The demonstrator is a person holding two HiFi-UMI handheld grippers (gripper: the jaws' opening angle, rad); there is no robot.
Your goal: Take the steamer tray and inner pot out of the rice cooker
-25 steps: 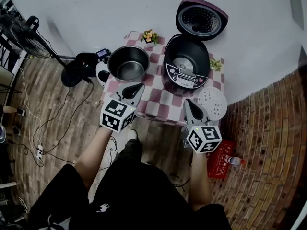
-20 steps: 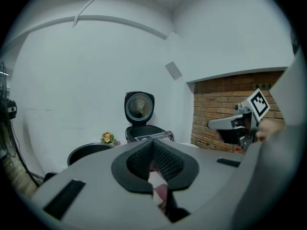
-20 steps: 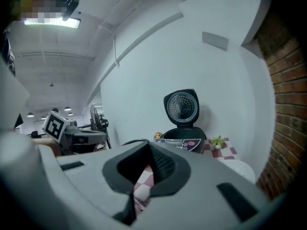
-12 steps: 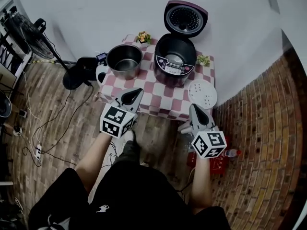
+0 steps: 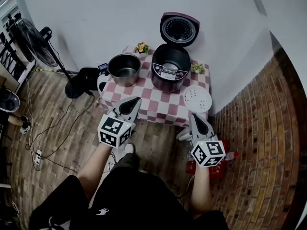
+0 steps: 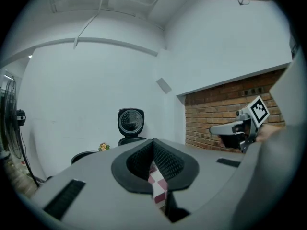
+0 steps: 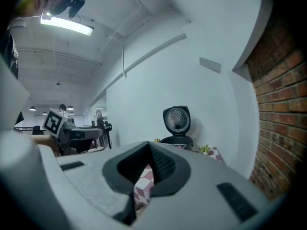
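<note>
The purple rice cooker [image 5: 169,72] stands on the checkered table [image 5: 154,107] with its lid [image 5: 178,28] up. The metal inner pot [image 5: 124,68] sits on the table to its left. To its right the white steamer tray [image 5: 197,98] lies flat near the table corner. My left gripper [image 5: 134,101] hangs shut and empty over the table's front edge. Shut and empty too, my right gripper [image 5: 194,116] is just off the front right corner. The left gripper view shows the cooker [image 6: 130,127] far beyond the shut gripper [image 6: 154,142]. The right gripper view shows the cooker [image 7: 176,125] past its shut gripper [image 7: 149,145].
A flower pot [image 5: 141,48] and a small plant [image 5: 197,68] stand at the table's back. A fan [image 5: 39,43], a white kettle [image 5: 101,82] and cables lie on the floor to the left. A red crate [image 5: 211,169] and a bottle [image 5: 231,155] sit below my right gripper. A brick wall [image 5: 268,128] runs along the right.
Both grippers have drawn back from the table toward the person, staying shut. The table with the cooker, pot and tray now looks farther away and smaller.
</note>
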